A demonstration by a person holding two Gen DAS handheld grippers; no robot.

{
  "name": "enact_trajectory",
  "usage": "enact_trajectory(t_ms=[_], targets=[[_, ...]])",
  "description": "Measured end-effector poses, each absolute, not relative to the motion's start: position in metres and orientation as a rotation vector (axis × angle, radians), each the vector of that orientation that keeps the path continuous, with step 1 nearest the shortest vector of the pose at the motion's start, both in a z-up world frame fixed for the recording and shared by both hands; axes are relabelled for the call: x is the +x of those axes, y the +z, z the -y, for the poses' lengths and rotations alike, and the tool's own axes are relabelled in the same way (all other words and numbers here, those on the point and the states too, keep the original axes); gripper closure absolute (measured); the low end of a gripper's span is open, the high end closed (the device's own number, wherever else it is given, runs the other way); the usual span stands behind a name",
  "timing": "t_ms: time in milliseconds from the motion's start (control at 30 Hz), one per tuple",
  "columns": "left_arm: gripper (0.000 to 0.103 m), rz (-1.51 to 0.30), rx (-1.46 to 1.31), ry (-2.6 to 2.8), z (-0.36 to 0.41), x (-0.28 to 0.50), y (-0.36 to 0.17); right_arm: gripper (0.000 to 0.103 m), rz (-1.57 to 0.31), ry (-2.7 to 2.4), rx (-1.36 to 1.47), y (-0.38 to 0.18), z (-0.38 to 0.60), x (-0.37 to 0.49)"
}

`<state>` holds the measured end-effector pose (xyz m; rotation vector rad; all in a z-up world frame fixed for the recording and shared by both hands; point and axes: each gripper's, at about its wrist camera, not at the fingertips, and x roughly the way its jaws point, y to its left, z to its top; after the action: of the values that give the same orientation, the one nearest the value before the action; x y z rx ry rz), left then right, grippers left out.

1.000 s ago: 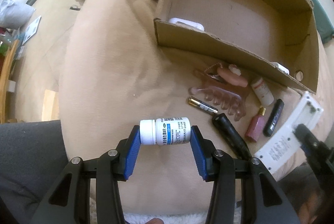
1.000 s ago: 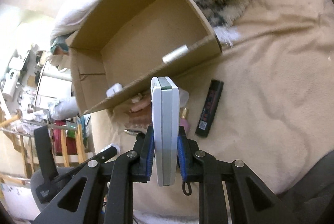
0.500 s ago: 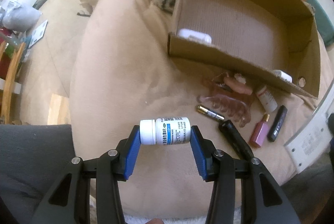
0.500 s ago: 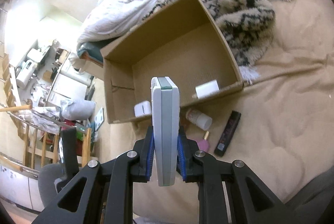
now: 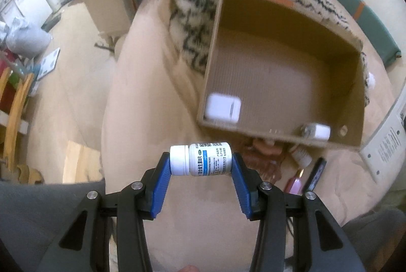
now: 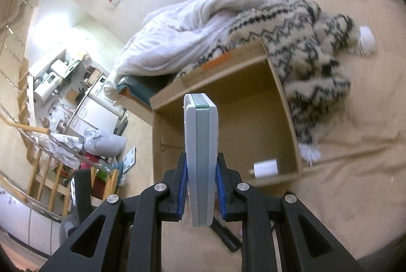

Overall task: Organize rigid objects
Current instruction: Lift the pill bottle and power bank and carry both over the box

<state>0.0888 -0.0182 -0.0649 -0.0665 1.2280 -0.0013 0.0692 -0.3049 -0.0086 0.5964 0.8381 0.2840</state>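
Left tongs point(image 5: 201, 165) pinch a white pill bottle point(image 5: 200, 159) lying sideways w/ cap to the left, held above the bed point(image 5: 142, 99), just before the cardboard box point(image 5: 281, 64). Right tongs point(image 6: 201, 192) are pressed on a grey-white remote point(image 6: 201, 157), upright on its edge, in front of the box. Inside the box near its front wall: a white earbud case point(image 5: 222, 107) & a small white item point(image 5: 320, 132).

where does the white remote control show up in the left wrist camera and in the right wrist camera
Left wrist: the white remote control runs along the far right edge, beside the cardboard box.
Right wrist: centre, edge-on, clamped in the right gripper.
Shared landmark: the cardboard box.
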Motion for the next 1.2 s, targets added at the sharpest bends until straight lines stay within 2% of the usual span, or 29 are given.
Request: enact_trajectory(t_ms=[300,467,700,867,1200], targets=[[0.06,-1.152,0.018,-0.027,0.042,0.135,-0.036,0.081,-0.801,0.275,0.557,0.008,0.313,0.115],[0.06,-1.134,0.061,-0.047,0.063,0.161,-0.034,0.081,-0.83,0.261,0.533,-0.007,0.311,0.143],[0.06,-1.16,0.117,-0.079,0.086,0.186,-0.065,0.081,-0.945,0.239,0.583,-0.057,0.31,0.16],[0.06,-1.209,0.101,-0.083,0.085,0.192,-0.097,0.081,-0.982,0.245,0.554,-0.072,0.303,0.168],[0.06,-1.246,0.115,-0.079,0.088,0.194,-0.114,0.081,-1.105,0.249,0.547,-0.103,0.286,0.182]])
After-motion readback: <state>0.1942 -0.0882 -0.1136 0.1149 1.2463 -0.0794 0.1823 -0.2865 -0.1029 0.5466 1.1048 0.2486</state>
